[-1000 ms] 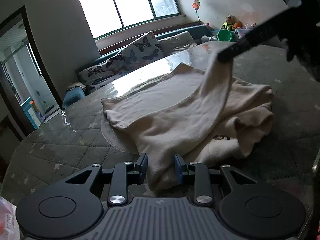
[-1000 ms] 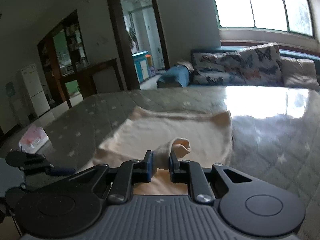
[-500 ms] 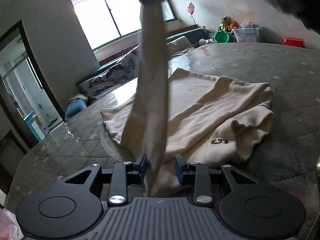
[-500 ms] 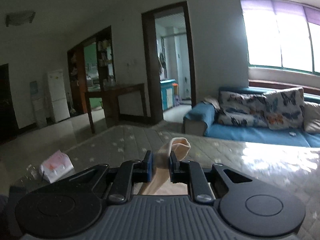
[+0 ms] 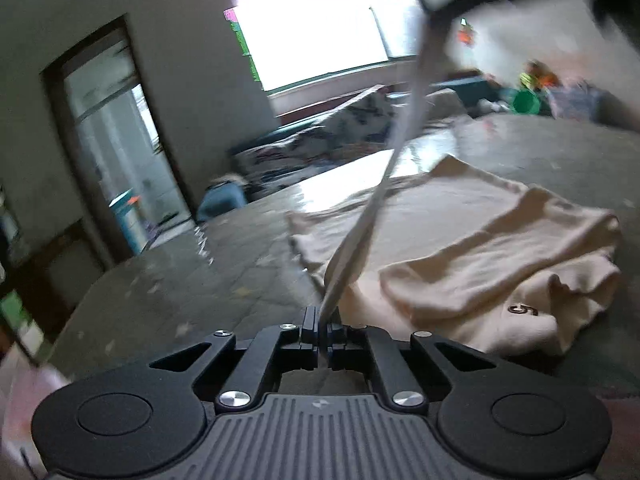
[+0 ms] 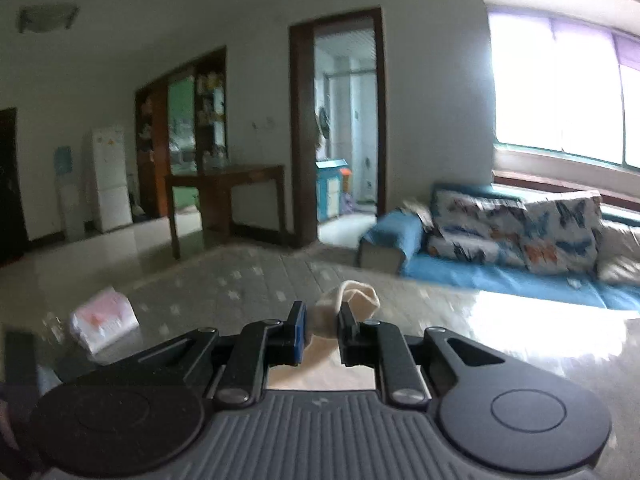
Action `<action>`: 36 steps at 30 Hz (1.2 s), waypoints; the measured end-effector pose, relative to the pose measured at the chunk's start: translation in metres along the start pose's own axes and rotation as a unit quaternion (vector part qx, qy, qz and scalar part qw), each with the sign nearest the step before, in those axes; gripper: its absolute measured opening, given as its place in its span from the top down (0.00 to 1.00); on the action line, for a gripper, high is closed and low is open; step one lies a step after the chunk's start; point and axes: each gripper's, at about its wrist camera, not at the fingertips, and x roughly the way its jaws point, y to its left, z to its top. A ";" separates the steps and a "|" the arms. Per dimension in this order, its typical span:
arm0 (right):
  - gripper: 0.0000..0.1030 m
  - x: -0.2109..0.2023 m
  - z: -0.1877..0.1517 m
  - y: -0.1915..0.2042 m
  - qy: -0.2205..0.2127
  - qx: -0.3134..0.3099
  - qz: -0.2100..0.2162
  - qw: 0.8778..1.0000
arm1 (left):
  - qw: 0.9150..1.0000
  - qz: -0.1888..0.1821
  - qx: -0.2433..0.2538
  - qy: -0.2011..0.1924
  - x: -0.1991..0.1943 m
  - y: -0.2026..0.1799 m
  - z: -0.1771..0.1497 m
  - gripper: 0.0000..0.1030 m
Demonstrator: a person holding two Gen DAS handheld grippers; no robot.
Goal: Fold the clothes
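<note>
Sweatshirt [image 5: 500, 256], cream, lies rumpled on the grey quilted table [image 5: 180, 280]; one sleeve [image 5: 384, 184] rises taut from it. We see our left gripper [image 5: 323, 330] clamped flat on that sleeve's lower end, our right gripper [image 6: 322, 330] pinching its cuff [image 6: 352, 300], blue sofa [image 6: 500, 276] beyond the table.

the right gripper [image 6: 322, 326] pinches a bunched end of cream cloth [image 6: 347, 307] between its fingers, above a grey quilted surface [image 6: 240, 280]. beyond stand a blue sofa [image 6: 500, 272] with butterfly cushions [image 6: 520, 228], a wooden table [image 6: 224, 192] and a white fridge [image 6: 108, 176].
</note>
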 end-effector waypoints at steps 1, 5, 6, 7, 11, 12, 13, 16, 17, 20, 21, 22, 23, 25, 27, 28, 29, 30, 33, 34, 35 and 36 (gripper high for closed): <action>0.86 0.006 -0.015 -0.005 0.024 0.010 -0.004 1.000 | 1.000 0.003 0.007 0.006 -0.001 -0.003 -0.004 0.96; 0.85 0.029 -0.077 -0.023 0.126 0.054 -0.013 0.990 | 0.998 0.001 0.047 0.028 -0.001 -0.012 -0.013 0.92; 0.84 0.031 -0.087 -0.024 0.140 0.059 -0.013 0.988 | 0.998 -0.001 0.057 0.033 0.000 -0.013 -0.015 0.91; 0.84 0.032 -0.096 -0.026 0.153 0.064 -0.011 0.986 | 0.997 -0.002 0.067 0.038 0.000 -0.015 -0.016 0.88; 0.79 0.021 -0.100 -0.028 0.144 0.063 -0.009 0.988 | 0.997 -0.021 0.055 0.053 -0.002 0.004 -0.004 0.73; 0.78 0.018 -0.099 -0.030 0.139 0.062 -0.010 0.988 | 0.997 -0.027 0.051 0.057 -0.003 0.011 0.000 0.73; 0.78 0.014 -0.097 -0.031 0.134 0.062 -0.011 0.989 | 0.996 -0.035 0.050 0.063 -0.004 0.016 0.004 0.72; 0.76 0.010 -0.089 -0.033 0.119 0.054 -0.018 0.991 | 0.992 -0.045 0.087 0.083 -0.009 0.029 0.017 0.72; 0.75 0.010 -0.087 -0.034 0.115 0.050 -0.021 0.992 | 0.989 -0.040 0.114 0.085 -0.010 0.033 0.020 0.72; 0.73 0.014 -0.084 -0.033 0.107 0.052 -0.015 0.993 | 0.984 -0.039 0.146 0.099 -0.012 0.049 0.029 0.72; 0.73 0.016 -0.084 -0.033 0.106 0.054 -0.011 0.993 | 0.984 -0.046 0.132 0.108 -0.010 0.056 0.031 0.73; 0.73 0.018 -0.084 -0.032 0.105 0.057 -0.008 0.993 | 0.987 -0.058 0.103 0.113 -0.005 0.059 0.033 0.73; 0.73 0.021 -0.085 -0.030 0.106 0.058 -0.005 0.993 | 0.988 -0.071 0.070 0.117 0.001 0.062 0.034 0.73; 0.73 0.027 -0.086 -0.026 0.111 0.060 0.002 0.992 | 0.988 -0.098 0.007 0.122 0.013 0.064 0.036 0.73; 0.73 0.031 -0.087 -0.023 0.116 0.053 0.008 0.992 | 0.984 -0.122 -0.041 0.120 0.028 0.061 0.035 0.72; 0.73 0.032 -0.088 -0.021 0.118 0.048 0.010 0.992 | 0.983 -0.130 -0.059 0.119 0.036 0.059 0.036 0.73; 0.73 0.033 -0.088 -0.019 0.119 0.044 0.011 0.992 | 0.980 -0.139 -0.078 0.117 0.043 0.056 0.036 0.73; 0.73 0.034 -0.089 -0.018 0.123 0.040 0.012 0.992 | 0.977 -0.150 -0.097 0.117 0.050 0.056 0.036 0.73; 0.72 0.039 -0.092 -0.018 0.130 0.042 0.011 0.991 | 0.966 -0.171 -0.152 0.118 0.069 0.062 0.037 0.70; 0.72 0.041 -0.093 -0.018 0.133 0.043 0.011 0.990 | 0.963 -0.174 -0.170 0.117 0.074 0.066 0.037 0.65; 0.72 0.041 -0.094 -0.018 0.135 0.045 0.011 0.990 | 0.958 -0.182 -0.190 0.116 0.078 0.071 0.036 0.57; 0.71 0.042 -0.096 -0.019 0.137 0.046 0.011 0.989 | 0.953 -0.190 -0.207 0.114 0.081 0.076 0.035 0.54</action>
